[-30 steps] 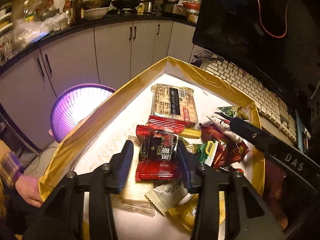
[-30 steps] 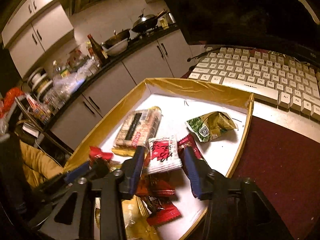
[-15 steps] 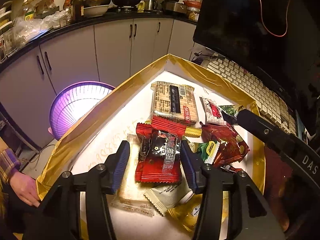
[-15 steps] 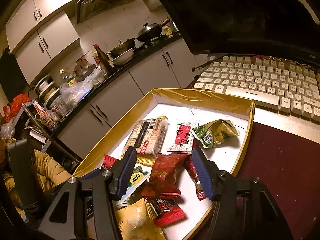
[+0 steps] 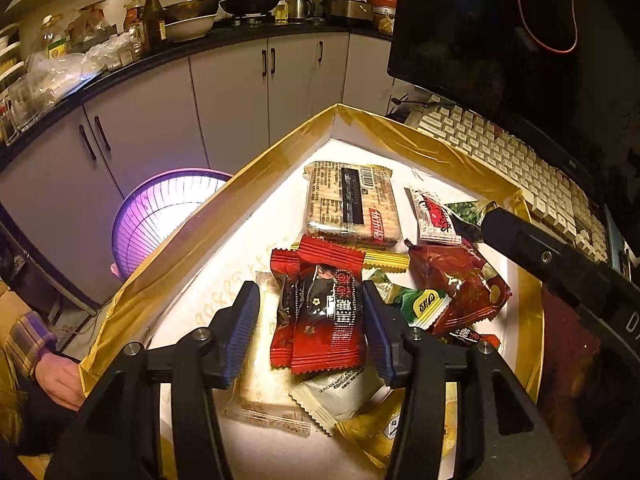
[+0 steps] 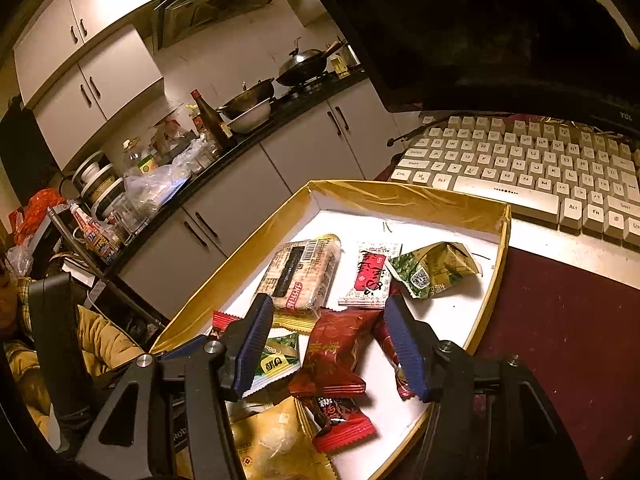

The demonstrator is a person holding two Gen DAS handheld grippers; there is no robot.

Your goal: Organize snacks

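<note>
A white box with a gold rim (image 5: 224, 216) (image 6: 400, 196) holds several snack packs. My left gripper (image 5: 308, 292) is open over a red-and-black pack (image 5: 324, 312) that lies flat between its fingers, with a gap on the left side. My right gripper (image 6: 329, 306) is open above a dark red pack (image 6: 332, 352) (image 5: 460, 276), with nothing pressed between its pads. A white-and-red sachet (image 6: 370, 276) (image 5: 432, 216) lies between a cracker pack (image 6: 300, 272) (image 5: 352, 204) and a crumpled green-and-gold pack (image 6: 436, 268). A green-and-white pack (image 6: 276, 362) and a gold pack (image 6: 272, 444) lie near the front.
A cream keyboard (image 6: 520, 164) and a dark monitor (image 5: 500, 28) stand behind the box. A dark red mat (image 6: 568, 340) lies to its right. A purple basket (image 5: 160, 212) sits on the floor at the left. A person's hand in a plaid sleeve (image 5: 56, 376) rests by the box corner.
My left jaws spread off the red-and-black pack, which stays in the box. My right jaws opened and let go of the white-and-red sachet, which now lies beside the cracker pack.
</note>
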